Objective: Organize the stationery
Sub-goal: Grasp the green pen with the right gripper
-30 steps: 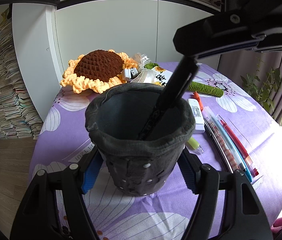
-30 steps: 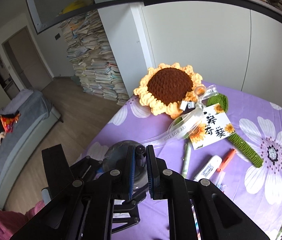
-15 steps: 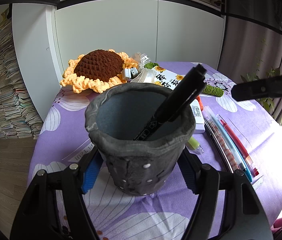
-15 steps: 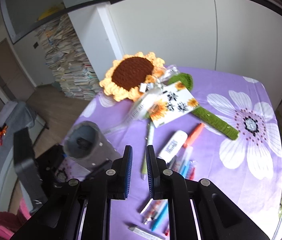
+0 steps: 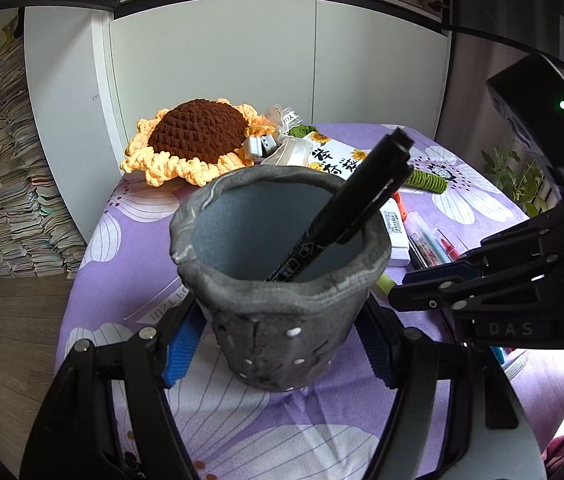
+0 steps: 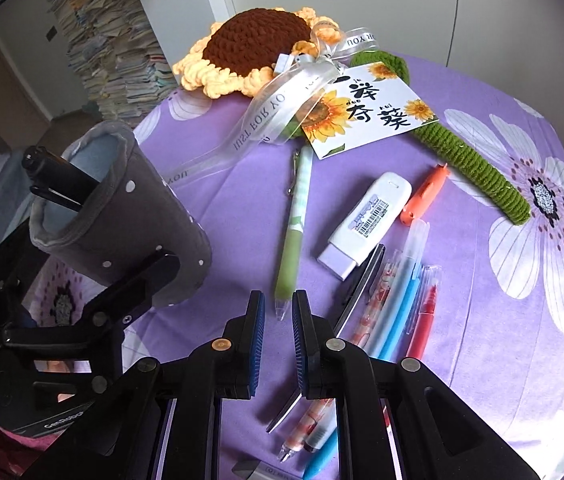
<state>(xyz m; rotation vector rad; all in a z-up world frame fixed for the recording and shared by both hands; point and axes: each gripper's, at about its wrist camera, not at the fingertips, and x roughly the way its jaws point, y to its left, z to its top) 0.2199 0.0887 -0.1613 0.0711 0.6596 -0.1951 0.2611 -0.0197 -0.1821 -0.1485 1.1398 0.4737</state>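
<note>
A grey felt pen cup (image 5: 277, 320) stands on the purple flowered tablecloth, and my left gripper (image 5: 277, 344) is shut on its lower part. A black marker (image 5: 346, 208) leans inside the cup (image 6: 121, 216), cap end up. My right gripper (image 6: 277, 304) hangs low over the cloth, shut with nothing between its blue pads; it also shows at the right of the left wrist view (image 5: 398, 296). The tip of a green pen (image 6: 294, 232) lies just beyond its fingertips. A white correction tape (image 6: 366, 220), an orange pen (image 6: 422, 196), blue pens (image 6: 402, 300) and a red pen (image 6: 422, 312) lie to the right.
A crochet sunflower (image 6: 253, 48) with ribbon, a printed card (image 6: 370, 108) and its green stem (image 6: 478, 168) lie at the back of the table. A black clip-like strip (image 6: 362, 280) lies beside the pens. White cabinets and stacks of books stand behind; the table's edge is near on the left.
My right gripper has let the black marker go into the cup, then swung right and down over the loose pens. The left gripper and the cup have stayed still.
</note>
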